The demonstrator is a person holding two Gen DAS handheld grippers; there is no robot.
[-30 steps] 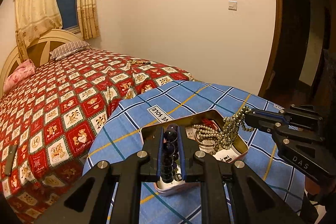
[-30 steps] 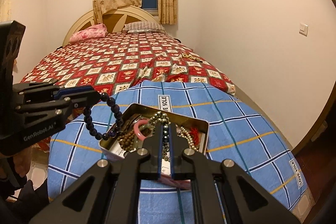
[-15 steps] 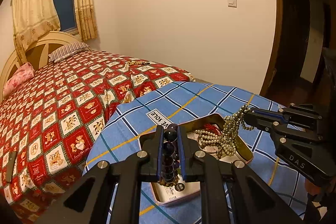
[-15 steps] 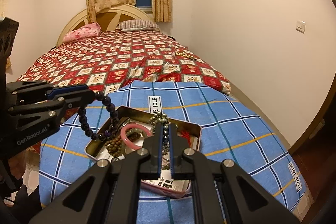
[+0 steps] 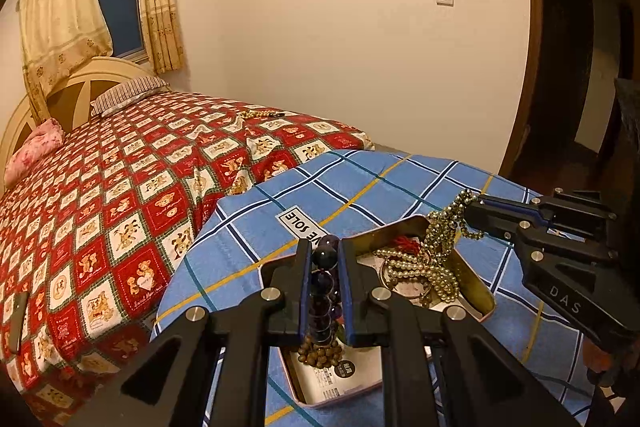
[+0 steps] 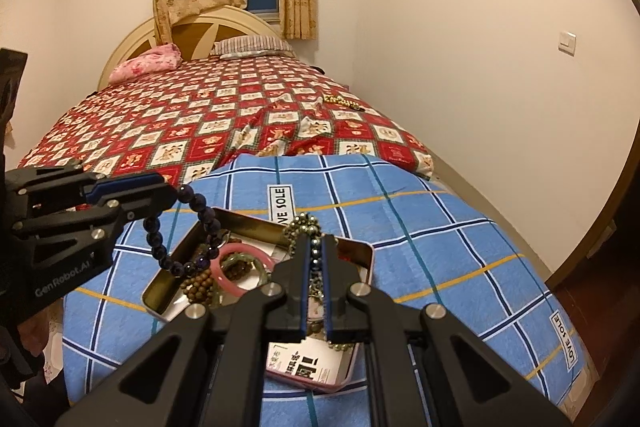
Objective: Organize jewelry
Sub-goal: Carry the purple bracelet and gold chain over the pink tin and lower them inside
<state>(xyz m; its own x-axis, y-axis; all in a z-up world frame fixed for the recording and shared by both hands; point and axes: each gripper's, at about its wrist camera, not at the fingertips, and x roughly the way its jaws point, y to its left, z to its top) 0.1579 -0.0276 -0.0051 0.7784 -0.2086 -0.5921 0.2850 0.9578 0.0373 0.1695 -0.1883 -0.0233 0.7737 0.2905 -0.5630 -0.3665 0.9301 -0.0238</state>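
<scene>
1. my left gripper (image 5: 325,253) is nearly closed, pinched on the dark purple bead bracelet (image 6: 176,227), which hangs in a loop over the near-left corner of the tin (image 6: 362,247).
2. my right gripper (image 6: 316,247) is squeezed almost fully together on the grey-gold bead necklace (image 5: 440,247); the rest of that strand trails down into the tin.
3. risk: the necklace's trailing part lies among the pearl strand (image 5: 404,263) and a metal ring inside the tin. i judge that pulling away could drag those along or tip the light tin.
4. risk: the bracelet's low end hangs right at the brown wooden beads (image 6: 198,285) and the pink bangle (image 6: 240,267); it could snag there.
5. risk: round beads in a narrow pinch may roll out if i jerk.
6. pose: both grippers point forward and downward over the blue checked cloth (image 6: 440,227), left one coming in from the tin's left side, right one from the near edge, well apart from each other.
</scene>
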